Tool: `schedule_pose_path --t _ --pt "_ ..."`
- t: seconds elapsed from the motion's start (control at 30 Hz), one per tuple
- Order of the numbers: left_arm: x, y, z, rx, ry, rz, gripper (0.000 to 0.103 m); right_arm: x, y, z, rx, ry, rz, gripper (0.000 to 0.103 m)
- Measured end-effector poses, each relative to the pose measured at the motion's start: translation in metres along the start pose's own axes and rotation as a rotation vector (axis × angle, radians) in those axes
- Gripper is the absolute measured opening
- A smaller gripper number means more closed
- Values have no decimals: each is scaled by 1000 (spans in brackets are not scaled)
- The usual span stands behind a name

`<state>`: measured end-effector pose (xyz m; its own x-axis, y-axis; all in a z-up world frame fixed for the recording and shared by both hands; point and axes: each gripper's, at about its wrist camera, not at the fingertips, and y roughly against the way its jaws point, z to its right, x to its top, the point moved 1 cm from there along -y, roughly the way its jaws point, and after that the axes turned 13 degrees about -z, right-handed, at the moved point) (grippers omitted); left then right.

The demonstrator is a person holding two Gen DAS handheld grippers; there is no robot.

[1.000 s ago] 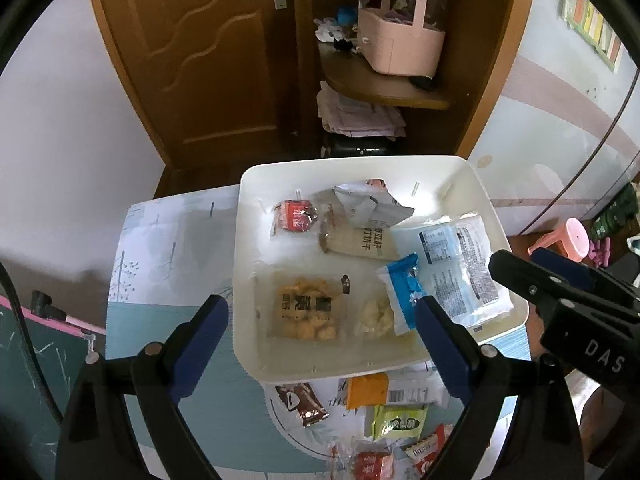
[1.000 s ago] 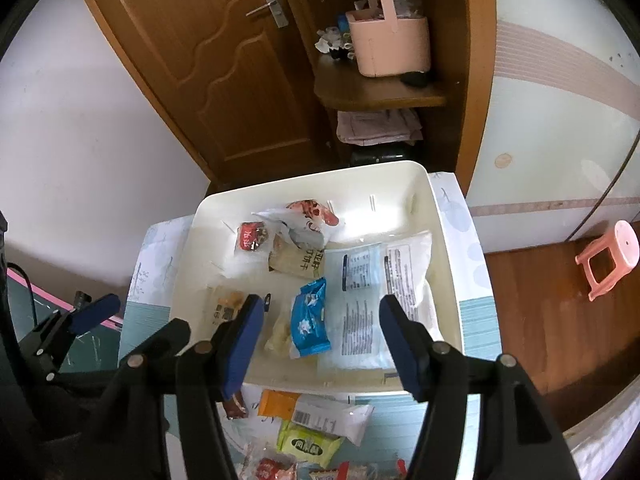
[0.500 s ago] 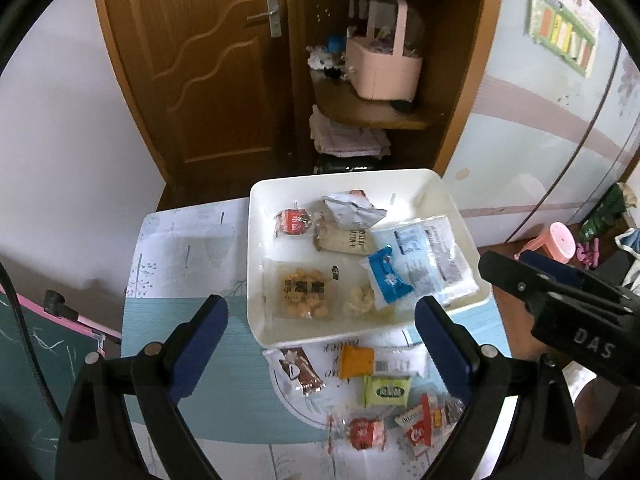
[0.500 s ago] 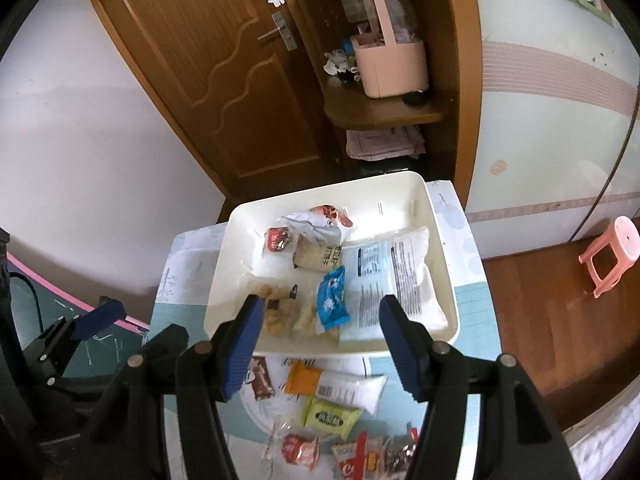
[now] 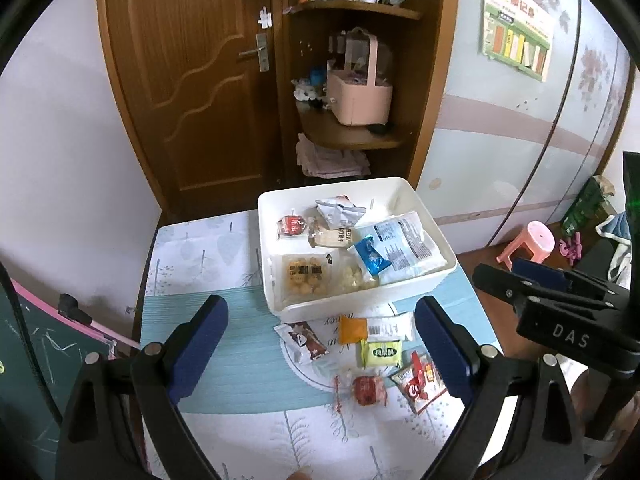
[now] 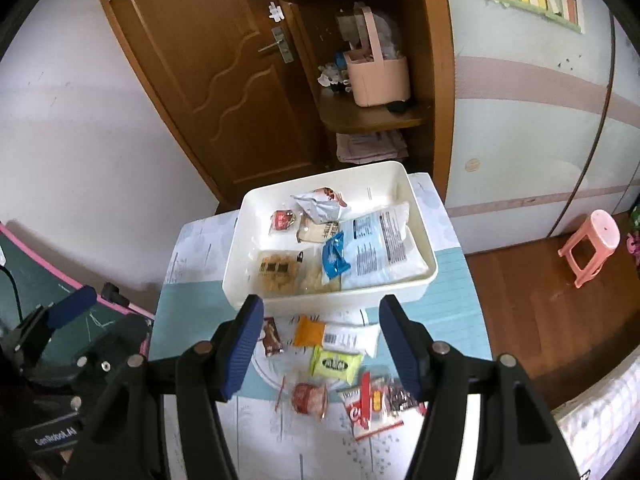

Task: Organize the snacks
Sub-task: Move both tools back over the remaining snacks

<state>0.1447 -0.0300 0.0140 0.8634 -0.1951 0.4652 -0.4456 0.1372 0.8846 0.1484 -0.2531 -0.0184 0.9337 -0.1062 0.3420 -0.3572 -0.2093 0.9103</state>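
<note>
A white bin [image 5: 400,293] [image 6: 320,304] on the table holds several snack packs, among them a blue pack [image 5: 372,256] [image 6: 334,258] and a large white bag [image 5: 404,240]. Loose snacks lie on the table in front of it: a brown bar [image 5: 306,340], an orange and white pack [image 5: 372,328] [image 6: 332,336], a green pack [image 5: 382,353] [image 6: 336,365], a red round pack [image 5: 366,390] [image 6: 309,398] and a red and white bag [image 5: 420,376] [image 6: 374,404]. My left gripper [image 5: 320,350] is open and empty, high above the table. My right gripper [image 6: 322,346] is open and empty above the loose snacks.
The small table [image 5: 224,360] has a blue and white leaf-print cloth. A wooden door [image 5: 192,80] and corner shelves with a pink basket [image 5: 358,92] stand behind. A pink stool [image 5: 528,246] is on the floor at the right. A chalkboard [image 5: 24,352] is at the left.
Both grippers have pulled back and up from the bin. The bin looks smaller and the loose snacks in front of it have come fully into view. Both stay open.
</note>
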Motion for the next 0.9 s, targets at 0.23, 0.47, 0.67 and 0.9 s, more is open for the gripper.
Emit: schedule_pose_path --t 0.23,0.47,0.67,0.9 --pt "-19 0 -9 -26 0 -6 94 -26 11 -16 -29 35 -1 61" --pt "-36 -18 -12 -24 -11 -51 94 -46 1 -25 -52 89 -34 61" --pt "-46 -41 -16 15 -18 -82 94 -60 -21 -7 -26 57 -101 61" --pt "-60 -88 -28 46 4 -181 94 -75 -60 29 9 -2 -206 61"
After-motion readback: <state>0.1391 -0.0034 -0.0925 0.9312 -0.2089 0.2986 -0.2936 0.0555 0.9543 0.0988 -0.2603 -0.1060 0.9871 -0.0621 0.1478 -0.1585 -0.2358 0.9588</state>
